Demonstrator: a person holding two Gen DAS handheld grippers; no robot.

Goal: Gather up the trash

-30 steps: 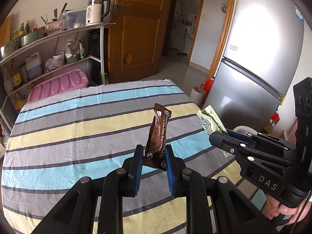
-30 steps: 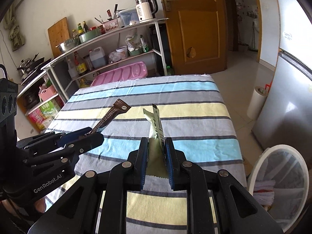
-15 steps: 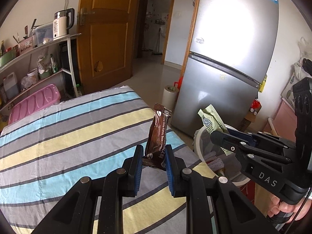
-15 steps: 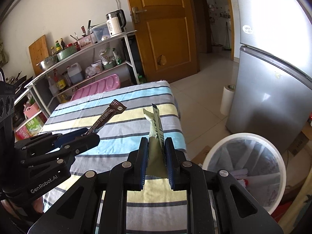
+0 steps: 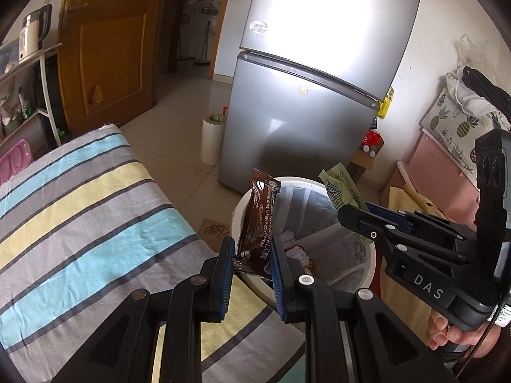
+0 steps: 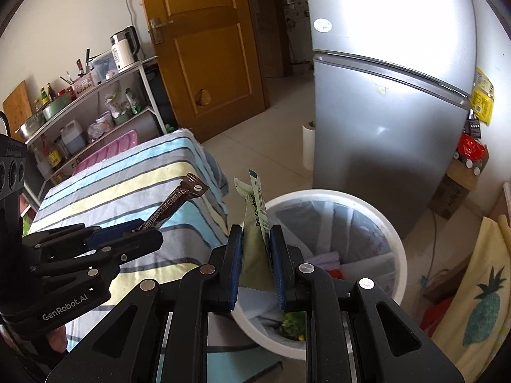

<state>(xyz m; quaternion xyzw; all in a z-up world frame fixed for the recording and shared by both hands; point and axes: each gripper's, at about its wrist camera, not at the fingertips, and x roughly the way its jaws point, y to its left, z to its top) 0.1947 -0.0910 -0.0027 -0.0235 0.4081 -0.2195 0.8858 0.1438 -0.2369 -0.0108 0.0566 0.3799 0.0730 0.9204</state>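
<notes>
My left gripper (image 5: 252,249) is shut on a brown coffee wrapper (image 5: 259,220), held upright at the table's right edge by the near rim of the white trash bin (image 5: 370,266). My right gripper (image 6: 255,239) is shut on a pale green wrapper (image 6: 254,223) and holds it over the bin's left rim (image 6: 396,242). The bin is lined with a clear bag and holds some trash. The right gripper and green wrapper (image 5: 343,191) show over the bin in the left wrist view. The left gripper and brown wrapper (image 6: 174,206) show at the left of the right wrist view.
The striped tablecloth (image 5: 80,210) covers the table on the left. A silver fridge (image 5: 303,95) stands just behind the bin, a paper roll (image 5: 212,138) beside it. A shelf rack (image 6: 92,108) and a wooden door (image 6: 204,48) are farther back. Pineapple-print fabric (image 6: 479,293) lies right of the bin.
Both grippers have swung right, off the table toward the bin, each still holding its wrapper. The bin now lies directly beneath and ahead of them.
</notes>
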